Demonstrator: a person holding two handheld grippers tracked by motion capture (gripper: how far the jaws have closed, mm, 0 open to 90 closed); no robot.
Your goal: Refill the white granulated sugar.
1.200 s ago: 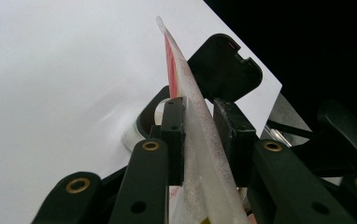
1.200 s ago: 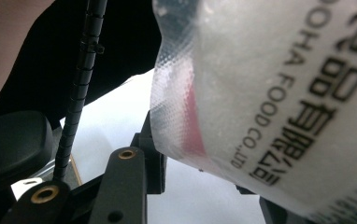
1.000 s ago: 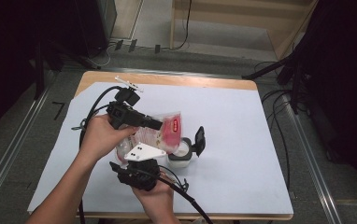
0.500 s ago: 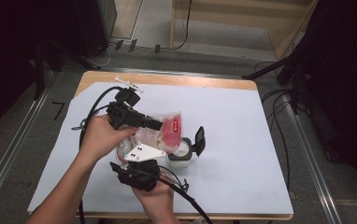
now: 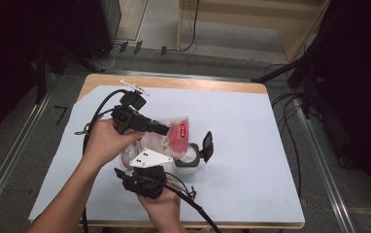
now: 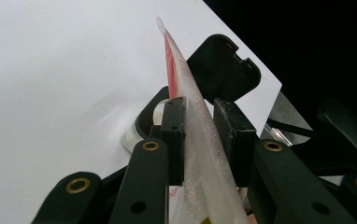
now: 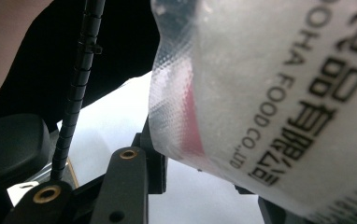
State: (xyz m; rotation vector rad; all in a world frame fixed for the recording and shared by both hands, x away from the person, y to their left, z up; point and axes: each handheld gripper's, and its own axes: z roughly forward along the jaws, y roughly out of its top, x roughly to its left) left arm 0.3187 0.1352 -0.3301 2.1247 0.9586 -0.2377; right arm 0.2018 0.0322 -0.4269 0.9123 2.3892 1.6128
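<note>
A clear plastic food bag (image 5: 171,136) with a pink and red panel is held above the table between my two grippers. My left gripper (image 5: 166,129) reaches in from the left and is shut on the bag's upper edge; in the left gripper view the thin bag (image 6: 190,93) stands on edge between the pads of that gripper (image 6: 203,135). My right gripper (image 5: 144,149) comes up from below, under its grey plate, and is shut on the bag's lower part. Printed film of the bag (image 7: 270,84) bulges over the right gripper (image 7: 204,177).
A small white container (image 5: 188,162) with its black flip lid (image 5: 207,145) standing open sits on the white table cover (image 5: 251,126) just right of the bag. The lid (image 6: 223,65) and rim (image 6: 141,128) lie beyond the left jaws. Cables (image 5: 193,204) trail toward the front edge.
</note>
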